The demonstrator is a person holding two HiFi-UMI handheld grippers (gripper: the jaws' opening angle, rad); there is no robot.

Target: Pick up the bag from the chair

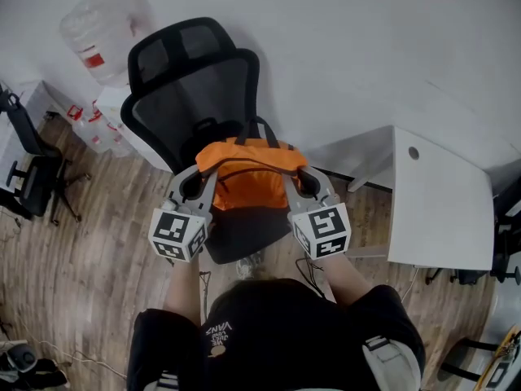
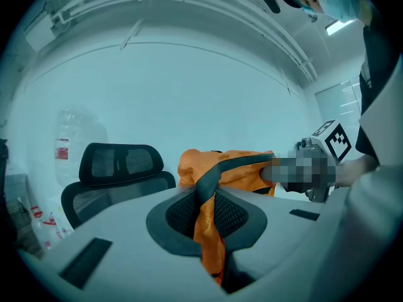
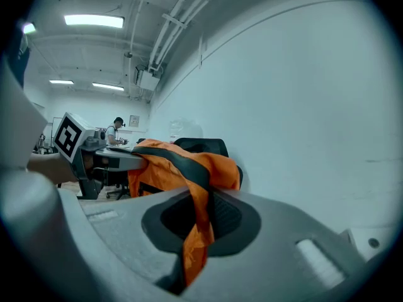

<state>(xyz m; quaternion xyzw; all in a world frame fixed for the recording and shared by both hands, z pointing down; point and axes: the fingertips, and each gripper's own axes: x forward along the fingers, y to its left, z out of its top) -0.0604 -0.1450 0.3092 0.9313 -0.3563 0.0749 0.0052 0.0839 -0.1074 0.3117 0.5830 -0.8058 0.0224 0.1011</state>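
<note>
Orange cloth of the bag (image 1: 248, 177) is pinched at both top corners, one gripper each, so the load is shared and the bag hangs level instead of tipping. Left gripper (image 1: 194, 187) has its jaws nearly together, clamped on a fold of orange cloth with a dark strap (image 2: 217, 172) running through the same pinch. Right gripper (image 1: 307, 184) is closed tighter, on a thin fold of cloth plus a dark strap on that side. Both point nearly level toward the far wall at about the same height, with the marker cubes on the near side toward the person. Bag sits between the two grippers, in front of the chair (image 1: 195, 72) backrest and over the black seat (image 1: 244, 235). Its body sags down from the grips, but from above I can't tell whether the bottom is clear of the seat. The gripper views show the top stretched between the two pinches, so the weight is likely on the jaws, not the chair. Judged: lift in hand, pickup mostly done; the bag needs to come up and nearer the person to clear the seat. Risk: thin slippery cloth could creep out of either pinch. White desk (image 1: 440, 202) is to the right and a water jug (image 1: 106, 27) is far left behind the chair, both well apart from the bag.
</note>
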